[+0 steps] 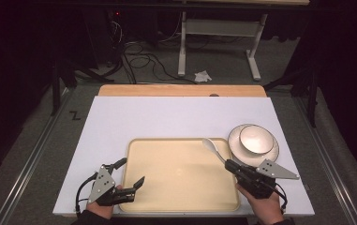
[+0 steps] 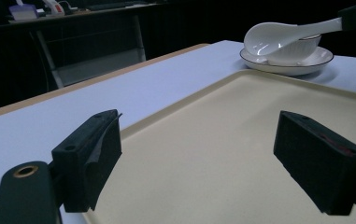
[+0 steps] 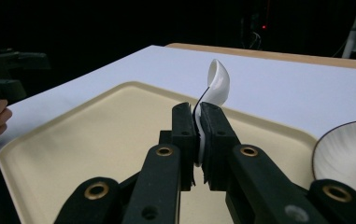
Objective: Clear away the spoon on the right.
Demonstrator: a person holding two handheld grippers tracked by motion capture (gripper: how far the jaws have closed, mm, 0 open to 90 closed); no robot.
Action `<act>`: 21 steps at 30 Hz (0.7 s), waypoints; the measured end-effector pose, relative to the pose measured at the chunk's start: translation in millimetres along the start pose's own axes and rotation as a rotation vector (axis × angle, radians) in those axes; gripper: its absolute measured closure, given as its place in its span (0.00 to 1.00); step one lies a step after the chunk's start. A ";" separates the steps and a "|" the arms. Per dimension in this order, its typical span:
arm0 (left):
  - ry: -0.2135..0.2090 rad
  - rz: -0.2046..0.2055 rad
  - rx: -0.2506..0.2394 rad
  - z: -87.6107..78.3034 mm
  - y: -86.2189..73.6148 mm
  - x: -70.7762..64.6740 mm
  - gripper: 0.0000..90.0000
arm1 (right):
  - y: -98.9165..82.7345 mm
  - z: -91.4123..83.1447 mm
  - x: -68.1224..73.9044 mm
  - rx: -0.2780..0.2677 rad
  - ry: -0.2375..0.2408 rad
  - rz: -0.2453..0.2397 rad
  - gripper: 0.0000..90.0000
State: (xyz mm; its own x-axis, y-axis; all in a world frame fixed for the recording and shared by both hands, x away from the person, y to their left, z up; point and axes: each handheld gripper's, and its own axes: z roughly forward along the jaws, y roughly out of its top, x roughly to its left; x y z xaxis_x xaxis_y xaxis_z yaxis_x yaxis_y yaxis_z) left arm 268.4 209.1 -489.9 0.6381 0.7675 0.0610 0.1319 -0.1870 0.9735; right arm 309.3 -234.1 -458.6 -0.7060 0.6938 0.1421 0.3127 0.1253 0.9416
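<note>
Nearest the high view's cam: two hands w/ two grippers at the table's near edge. Left gripper sits at the tray's near-left corner, jaws spread wide, nothing between them; one jaw over the tray, the other over the mat just off the rim. Right gripper at the tray's right rim, jaws pinched narrow on the handle of the spoon.

Surface, biggest first: one table w/ a wood edge showing along the far side, covered by one pale lilac-white mat. On the mat, one cream tray, rectangular, raised rim, bare inside. Right of the tray's far-right corner, one white plate w/ a dark rim line, just beside the tray; one white bowl sits in it.

One spoon, white ceramic: held up off the tray, bowl end over the tray's far-right corner, near the plate. In the right gripper view it stands on edge between the pads.

Room: dark, grey floor; one white table frame behind, cables on the floor, one crumpled white scrap.
</note>
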 end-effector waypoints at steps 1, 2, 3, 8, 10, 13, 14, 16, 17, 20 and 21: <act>0.000 0.000 0.000 0.0 0.0 0.0 0.18 | -0.6 1.7 1.3 0.004 0.008 -0.007 0.97; 0.000 0.000 0.000 0.0 0.0 -0.1 0.18 | -1.3 2.8 2.4 0.008 0.013 -0.007 0.97; -0.001 0.000 0.000 0.0 0.0 -0.1 0.18 | -3.0 5.4 3.8 0.016 0.024 -0.011 0.97; -0.001 0.001 0.002 0.1 -0.1 -0.1 0.18 | -7.6 12.6 4.7 0.046 0.042 -0.012 0.97; -0.001 0.001 0.003 0.4 -0.1 -0.2 0.18 | -9.8 15.6 5.0 0.060 0.047 -0.010 0.97; -0.002 0.001 0.005 0.6 -0.1 -0.4 0.18 | -12.1 19.3 5.7 0.077 0.058 -0.018 0.96; -0.002 0.002 0.005 0.7 0.0 -0.5 0.18 | -12.5 20.1 6.2 0.081 0.060 -0.017 0.96; -0.002 0.001 0.005 0.6 0.0 -0.5 0.18 | -13.5 21.9 6.9 0.094 0.063 -0.020 0.96; -0.001 0.001 0.005 0.5 -0.1 -0.4 0.18 | -14.0 22.7 6.8 0.098 0.065 -0.022 0.97; -0.002 0.001 0.005 0.5 -0.1 -0.4 0.18 | -15.7 25.1 6.2 0.113 0.068 -0.021 0.96; -0.002 0.001 0.005 0.5 -0.1 -0.4 0.18 | -16.2 25.6 6.1 0.116 0.068 -0.020 0.96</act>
State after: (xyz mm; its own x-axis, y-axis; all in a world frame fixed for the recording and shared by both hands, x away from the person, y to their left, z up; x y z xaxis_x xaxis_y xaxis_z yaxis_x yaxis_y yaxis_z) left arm 268.5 208.4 -490.1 0.6401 0.7659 0.0610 0.1351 -0.1903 0.9724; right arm 316.3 -213.7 -480.8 -0.7529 0.6413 0.1481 0.3669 0.2221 0.9034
